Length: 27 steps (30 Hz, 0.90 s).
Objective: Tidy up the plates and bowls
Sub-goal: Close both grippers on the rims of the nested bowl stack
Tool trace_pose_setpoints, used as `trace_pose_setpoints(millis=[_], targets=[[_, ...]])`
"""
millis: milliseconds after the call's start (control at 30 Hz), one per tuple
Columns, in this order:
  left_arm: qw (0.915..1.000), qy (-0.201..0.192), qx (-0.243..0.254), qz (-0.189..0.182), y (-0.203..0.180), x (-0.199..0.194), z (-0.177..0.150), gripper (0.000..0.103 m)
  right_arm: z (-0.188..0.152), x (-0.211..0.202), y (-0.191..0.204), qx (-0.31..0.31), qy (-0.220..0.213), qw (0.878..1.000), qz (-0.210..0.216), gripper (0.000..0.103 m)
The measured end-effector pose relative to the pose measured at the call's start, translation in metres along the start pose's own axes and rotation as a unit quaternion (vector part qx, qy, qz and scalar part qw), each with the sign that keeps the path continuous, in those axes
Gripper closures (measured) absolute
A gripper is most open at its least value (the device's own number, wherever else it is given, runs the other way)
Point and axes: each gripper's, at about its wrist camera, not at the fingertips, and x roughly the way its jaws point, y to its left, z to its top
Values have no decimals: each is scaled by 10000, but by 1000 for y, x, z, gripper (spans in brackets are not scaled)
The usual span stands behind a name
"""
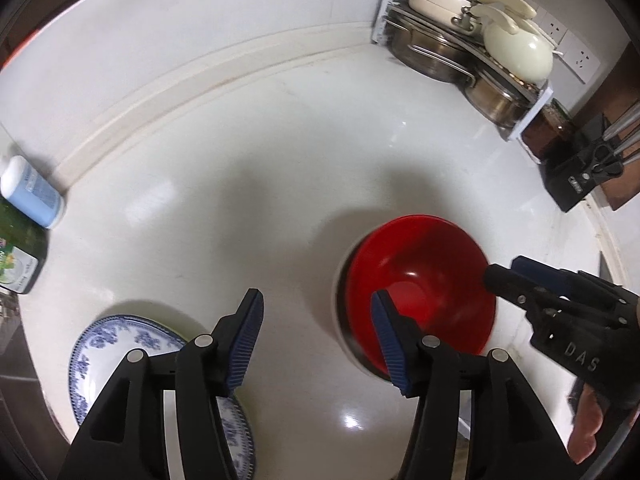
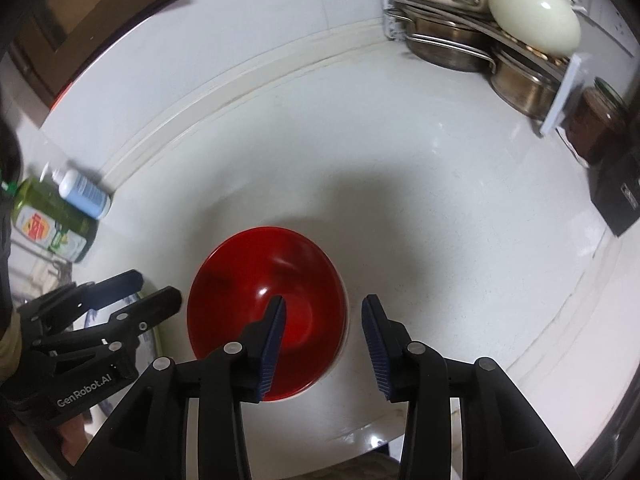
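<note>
Red bowl (image 2: 267,312): set on the white counter (image 1: 248,184), nested in a white-rimmed dish seen only as a pale edge beneath it.

Blue-and-white plate (image 1: 116,340): laid flat on the counter near its front edge, to the left of the bowl and apart from it; partly hidden by the left gripper.

Left gripper (image 1: 316,340): jaws spread wide, nothing held between them; positioned above the counter between plate and bowl.

Right gripper (image 2: 324,340): jaws parted and empty; the left finger is seen over the bowl's inside, the right finger outside the rim. Contact with the bowl cannot be told.

Pot rack (image 1: 472,40): placed in the far right corner, loaded with steel pans and cream pots.

Blue bottle (image 2: 86,192) and green bottle (image 2: 52,224): stood at the far left.
</note>
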Motion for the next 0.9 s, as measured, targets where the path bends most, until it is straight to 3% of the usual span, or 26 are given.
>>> trace_pose_setpoints(millis=[133,400,633,900], targets=[[9999,-33,38,129,1,3,-3,47,-3,10,-8,221,44,9997,-97,62],[9995,226,-17,-228,-5,17,-8,47,-10,26,-19,573,228,9980,119,63],[9979,549,-83,-323,-9,39,-10,48,-15,38,-26,730,399,9964,134,63],[9952,815,-200,-510,-12,55,-9,61,-15,49,-29,823,521,9951,160,63]])
